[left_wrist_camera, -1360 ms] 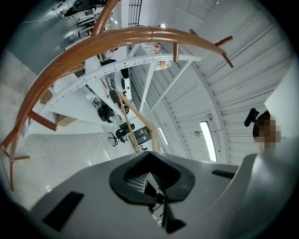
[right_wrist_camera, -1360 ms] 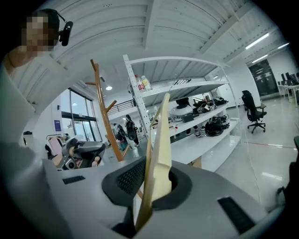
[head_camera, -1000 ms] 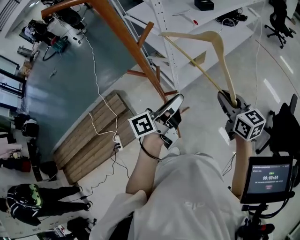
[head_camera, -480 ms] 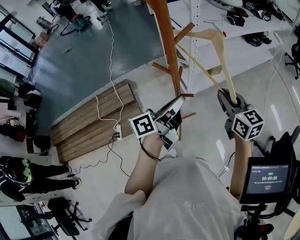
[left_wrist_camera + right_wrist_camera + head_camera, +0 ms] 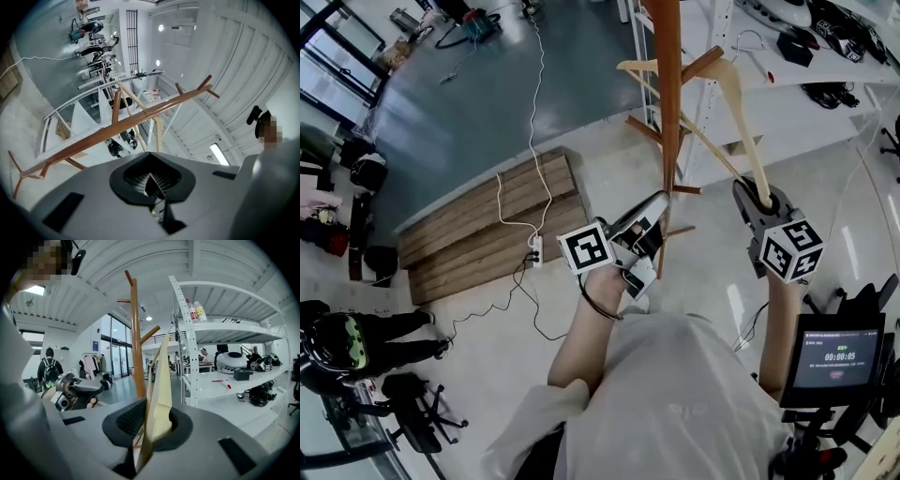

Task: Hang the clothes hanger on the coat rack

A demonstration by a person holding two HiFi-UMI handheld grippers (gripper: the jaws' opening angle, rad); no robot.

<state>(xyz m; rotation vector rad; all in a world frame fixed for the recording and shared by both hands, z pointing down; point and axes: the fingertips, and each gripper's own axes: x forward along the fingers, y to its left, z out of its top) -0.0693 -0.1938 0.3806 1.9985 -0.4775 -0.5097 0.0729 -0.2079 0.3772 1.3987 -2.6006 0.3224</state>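
Note:
A tall brown wooden coat rack (image 5: 671,94) with angled pegs stands just ahead of both hands. A pale wooden clothes hanger (image 5: 741,103) rises from my right gripper (image 5: 755,197), which is shut on the end of one hanger arm. The hanger's crossbar crosses the rack's pole near a peg. In the right gripper view the hanger (image 5: 159,380) stands edge-on between the jaws, right of the pole (image 5: 136,343). My left gripper (image 5: 652,208) is shut and holds nothing, just left of the pole's lower part. From the left gripper view (image 5: 152,180) the pole (image 5: 117,129) slants across.
White metal shelving (image 5: 727,37) with gear stands behind the rack. A wooden pallet (image 5: 487,225) with a white power strip (image 5: 534,253) and cable lies on the floor to the left. A small monitor (image 5: 839,352) is at the lower right. People stand at the far left (image 5: 347,337).
Both grippers have moved toward the coat rack. The pole now stands nearly upright in the head view, and the hanger's crossbar has reached across it. The grip on the hanger is unchanged.

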